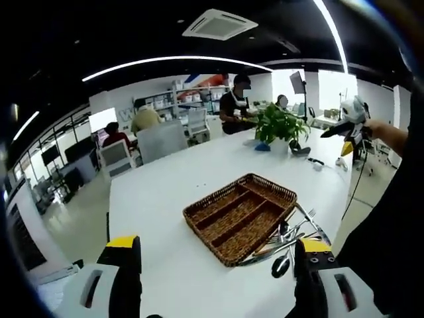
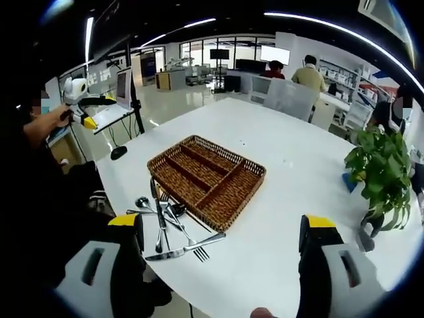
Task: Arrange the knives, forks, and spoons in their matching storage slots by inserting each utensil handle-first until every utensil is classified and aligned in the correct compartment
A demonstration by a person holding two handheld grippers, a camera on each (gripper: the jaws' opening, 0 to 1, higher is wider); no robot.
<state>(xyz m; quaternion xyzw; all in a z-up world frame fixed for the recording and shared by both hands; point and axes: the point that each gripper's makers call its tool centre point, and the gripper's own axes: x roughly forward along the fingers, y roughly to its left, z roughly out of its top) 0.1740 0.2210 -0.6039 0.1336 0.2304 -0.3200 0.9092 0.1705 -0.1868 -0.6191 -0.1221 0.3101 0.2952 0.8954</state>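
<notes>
Left gripper (image 1: 218, 255) and right gripper (image 2: 222, 232) held up, jaws spread wide.

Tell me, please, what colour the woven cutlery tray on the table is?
Brown wicker tray, clearest in the right gripper view.

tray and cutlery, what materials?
Tray: looks like woven wicker or rattan, brown and matte, with a visible weave and braided rim. Cutlery: looks like polished metal, probably stainless steel, silvery with bright glints. Some handles look darker; too small to tell.
</notes>
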